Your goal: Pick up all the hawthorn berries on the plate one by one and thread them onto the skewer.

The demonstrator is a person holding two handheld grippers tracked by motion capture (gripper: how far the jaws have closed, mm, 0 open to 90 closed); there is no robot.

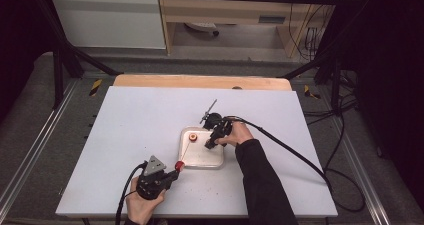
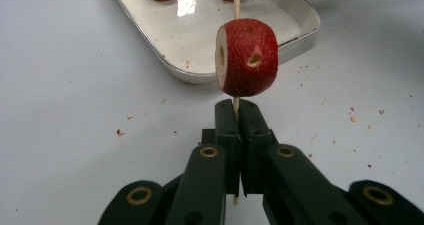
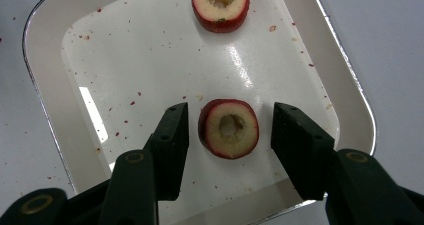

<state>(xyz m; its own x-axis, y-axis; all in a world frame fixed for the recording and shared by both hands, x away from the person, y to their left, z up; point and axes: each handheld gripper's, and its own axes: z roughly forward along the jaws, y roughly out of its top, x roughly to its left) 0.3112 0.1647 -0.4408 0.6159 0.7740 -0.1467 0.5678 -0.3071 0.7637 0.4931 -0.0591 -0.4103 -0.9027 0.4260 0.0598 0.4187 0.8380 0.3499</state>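
Your left gripper (image 2: 235,116) is black with brass-coloured rings at its joints, and the pale wooden skewer (image 2: 236,5) in it carries a fruit piece (image 2: 247,56) with speckled red skin and a cream cut face. Between the black jaws of your right gripper (image 3: 229,130) lies a fruit ring (image 3: 229,128), red-rimmed with creamy flesh, and a second ring (image 3: 220,6) matches it. The tray (image 3: 45,100) is glossy white, flecked with reddish crumbs, on a pale grey-white table (image 1: 140,120).
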